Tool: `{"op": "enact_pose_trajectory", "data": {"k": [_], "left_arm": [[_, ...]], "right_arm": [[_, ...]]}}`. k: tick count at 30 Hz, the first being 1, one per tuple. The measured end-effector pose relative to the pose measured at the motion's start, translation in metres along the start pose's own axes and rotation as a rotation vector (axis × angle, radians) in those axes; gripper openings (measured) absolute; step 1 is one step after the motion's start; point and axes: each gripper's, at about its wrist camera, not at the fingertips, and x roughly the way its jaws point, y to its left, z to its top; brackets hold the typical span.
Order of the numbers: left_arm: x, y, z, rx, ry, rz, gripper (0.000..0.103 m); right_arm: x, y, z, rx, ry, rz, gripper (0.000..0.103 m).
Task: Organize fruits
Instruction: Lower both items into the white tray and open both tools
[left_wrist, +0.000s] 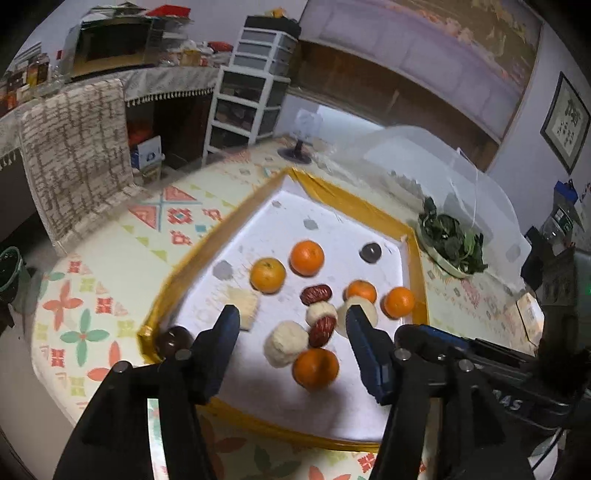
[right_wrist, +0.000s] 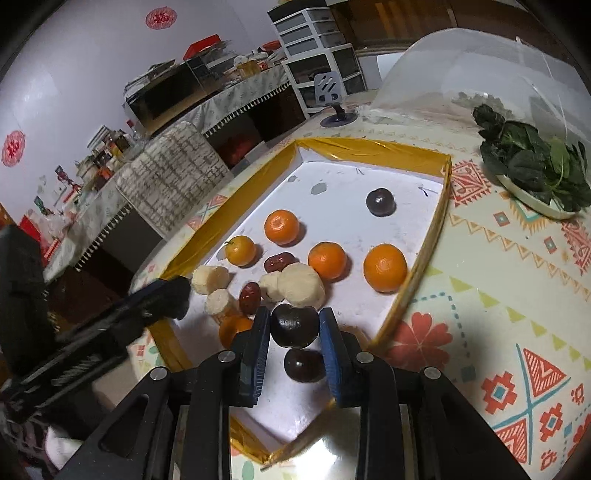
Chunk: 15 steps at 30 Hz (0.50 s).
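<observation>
Jaws over gold-edged white tray (right_wrist: 373, 151) on patterned tablecloth (right_wrist: 498, 280).

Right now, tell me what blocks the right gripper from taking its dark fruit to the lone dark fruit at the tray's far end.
The right gripper holds a dark fruit. White lumps sit just ahead, oranges beyond, before the far dark fruit.

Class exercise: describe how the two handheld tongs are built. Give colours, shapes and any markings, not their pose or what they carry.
The left tongs and the right tongs look alike: black angular frames with cut-out slots and round silver screw heads, ending in two flat blue fingers with ribbed inner faces. The right tongs' body, seen from the left camera, bears white lettering, only partly readable. No sleeves or hands show.
</observation>
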Motion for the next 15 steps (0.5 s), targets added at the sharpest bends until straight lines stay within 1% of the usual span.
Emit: {"op": "enact_pose_trajectory", "data": {"k": [2,3,4,6,9,11,12,13,14,15], "left_arm": [[-0.002,0.001,0.000,0.000,-0.002,-0.001,0.063],[-0.004,0.000,0.000,0.007,-0.006,0.003,0.064],[-0.005,-0.001,-0.001,0.016,-0.011,0.008,0.064],[-0.007,-0.005,-0.003,0.032,-0.017,0.012,0.065],[-0.012,-0.010,-0.003,0.045,-0.032,0.011,0.069],[-0.016,-0.013,-0.003,0.054,-0.046,0.020,0.070],[-0.020,-0.016,-0.004,0.062,-0.063,0.039,0.070],[-0.023,-0.019,-0.005,0.066,-0.074,0.055,0.074],[-0.028,-0.024,-0.006,0.081,-0.099,0.090,0.077],[-0.033,-0.029,-0.007,0.095,-0.123,0.117,0.083]], "right_arm": [[0.002,0.001,0.002,-0.005,-0.018,-0.041,0.030],[0.004,-0.001,0.003,-0.005,-0.022,-0.054,0.033],[0.005,-0.003,0.004,-0.002,-0.024,-0.058,0.042],[0.003,-0.004,0.006,0.003,-0.036,-0.064,0.051],[-0.002,-0.004,0.006,0.001,-0.062,-0.074,0.051],[-0.014,-0.006,0.005,0.010,-0.095,-0.089,0.051],[-0.022,-0.007,0.004,0.014,-0.115,-0.093,0.051],[-0.032,-0.009,0.001,0.016,-0.136,-0.097,0.052],[-0.039,-0.010,-0.002,0.017,-0.152,-0.101,0.053],[-0.049,-0.011,-0.007,0.016,-0.176,-0.112,0.059]]}}
